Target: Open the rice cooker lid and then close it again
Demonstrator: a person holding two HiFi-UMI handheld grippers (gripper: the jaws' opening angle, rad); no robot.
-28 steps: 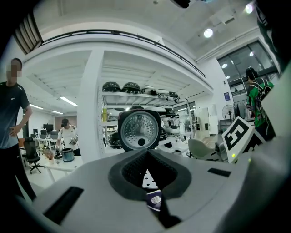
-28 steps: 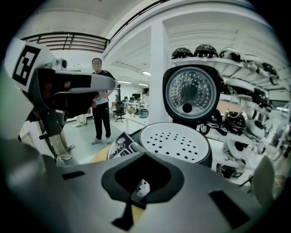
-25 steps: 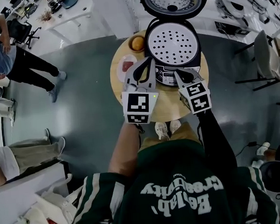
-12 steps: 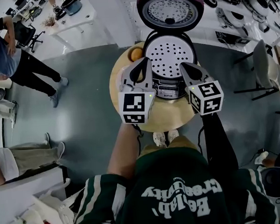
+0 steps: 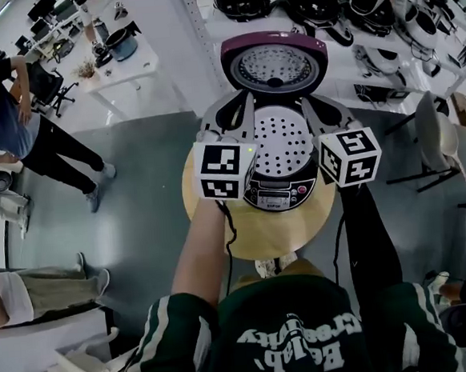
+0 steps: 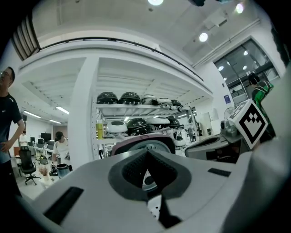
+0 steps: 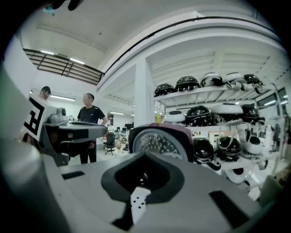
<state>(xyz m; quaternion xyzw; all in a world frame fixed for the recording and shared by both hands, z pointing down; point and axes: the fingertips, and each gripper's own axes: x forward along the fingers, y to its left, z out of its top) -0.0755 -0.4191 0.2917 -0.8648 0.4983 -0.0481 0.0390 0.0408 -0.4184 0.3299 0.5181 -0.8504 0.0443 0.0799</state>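
"What's happening over at the round table (image 5: pixel 289 237)?"

"The rice cooker (image 5: pixel 287 173) is sitting on its far half. The lid (image 5: pixel 274 64) is thrown right back and stands up behind the pot, so the perforated plate (image 5: pixel 282 141) inside is bare. A second ago both claws were down low by the control panel (image 5: pixel 282 195). Now they've come up, one on each side of the pot, pointing at that lid."

"So the opening part is over?"

"I'd say so. To me this looks like the start of the closing."

"Has either claw got hold of anything?"

"No. The left gripper (image 6: pixel 146 154) has its jaws pressed together with nothing between them, and the right gripper (image 7: pixel 144 157) is the same, closed and empty. The lid is just beyond and a little above both tips, between the two, and neither is touching it."

"What next, do you think?"

"They'd have to get onto its top edge and tip it forward. That's only my guess."
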